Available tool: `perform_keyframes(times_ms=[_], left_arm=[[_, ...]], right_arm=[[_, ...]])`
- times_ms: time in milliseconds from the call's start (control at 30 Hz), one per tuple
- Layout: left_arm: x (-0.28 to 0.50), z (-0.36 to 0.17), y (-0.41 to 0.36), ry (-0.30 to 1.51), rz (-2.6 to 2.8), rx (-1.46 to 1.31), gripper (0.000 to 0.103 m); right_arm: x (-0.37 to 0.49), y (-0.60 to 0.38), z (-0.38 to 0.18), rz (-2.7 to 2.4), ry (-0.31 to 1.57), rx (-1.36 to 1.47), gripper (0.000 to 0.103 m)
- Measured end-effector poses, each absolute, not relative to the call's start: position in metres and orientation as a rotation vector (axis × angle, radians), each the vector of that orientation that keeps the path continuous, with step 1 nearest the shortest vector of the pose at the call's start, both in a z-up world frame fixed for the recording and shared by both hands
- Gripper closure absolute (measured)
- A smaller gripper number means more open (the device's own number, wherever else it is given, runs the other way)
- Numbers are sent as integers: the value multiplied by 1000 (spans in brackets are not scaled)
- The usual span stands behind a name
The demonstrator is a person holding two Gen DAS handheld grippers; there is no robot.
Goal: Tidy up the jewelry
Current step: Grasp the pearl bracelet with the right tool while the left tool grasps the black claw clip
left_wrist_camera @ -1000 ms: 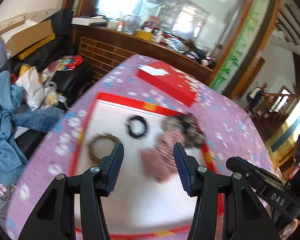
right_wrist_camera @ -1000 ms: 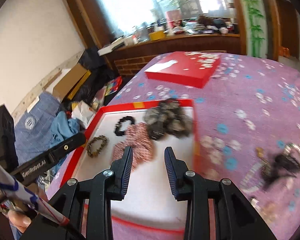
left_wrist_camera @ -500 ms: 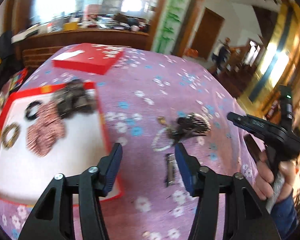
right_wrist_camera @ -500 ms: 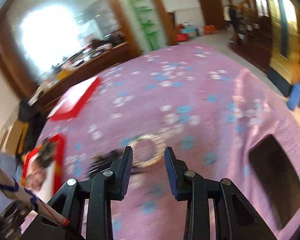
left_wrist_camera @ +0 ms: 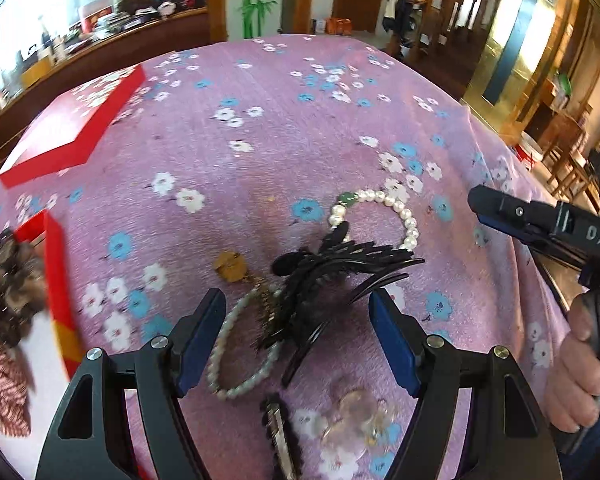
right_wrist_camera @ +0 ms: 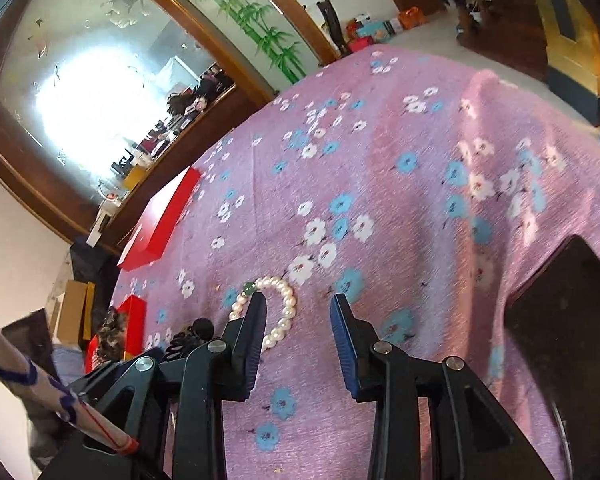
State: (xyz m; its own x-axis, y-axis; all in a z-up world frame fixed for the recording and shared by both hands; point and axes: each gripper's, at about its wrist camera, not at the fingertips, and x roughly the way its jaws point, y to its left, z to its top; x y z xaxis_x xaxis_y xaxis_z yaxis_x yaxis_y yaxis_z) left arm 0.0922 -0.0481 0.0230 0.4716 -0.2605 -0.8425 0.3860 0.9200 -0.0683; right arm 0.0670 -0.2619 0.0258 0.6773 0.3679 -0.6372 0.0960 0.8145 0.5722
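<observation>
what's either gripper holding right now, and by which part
Nothing is held. The left gripper is opening over the black hair claw without its pads touching it. The right gripper is open with only tablecloth between its fingers, beside the pearl bracelet.

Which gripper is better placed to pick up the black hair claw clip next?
Left. The left gripper, jaws opening, already frames the black claw clip. The right gripper points past it at bare cloth beside the pearl bracelet.

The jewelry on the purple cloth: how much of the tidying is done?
Partly. Hair scrunchies already lie in the red tray. Neither gripper holds anything: the left gripper is opening over the black hair claw. The pearl bracelet, beaded bracelet and hair clip remain loose.
</observation>
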Motion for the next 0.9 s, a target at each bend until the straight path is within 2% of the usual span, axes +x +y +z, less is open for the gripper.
perform_keyframes(times_ms=[67,100,133,167,333,633,900], left_arm=[[92,20,-51,972,-391,142,32],[92,18,-52,959,-389,142,37],[91,16,-54,956,-394,138,60],[92,14,-55,955,-394,135,67],[90,21,-49,897,-399,101,69],[88,69,12,698,-292,-89,69],[93,73,30,704,-288,-169,69]], right_arm=[[67,-256,26,184,822,619,66],[67,-258,25,186,820,614,66],[67,-259,24,185,820,609,66],[67,-259,24,188,821,608,66],[65,-258,23,186,822,609,66],[69,-248,18,127,849,523,68],[88,-224,16,55,960,422,69]])
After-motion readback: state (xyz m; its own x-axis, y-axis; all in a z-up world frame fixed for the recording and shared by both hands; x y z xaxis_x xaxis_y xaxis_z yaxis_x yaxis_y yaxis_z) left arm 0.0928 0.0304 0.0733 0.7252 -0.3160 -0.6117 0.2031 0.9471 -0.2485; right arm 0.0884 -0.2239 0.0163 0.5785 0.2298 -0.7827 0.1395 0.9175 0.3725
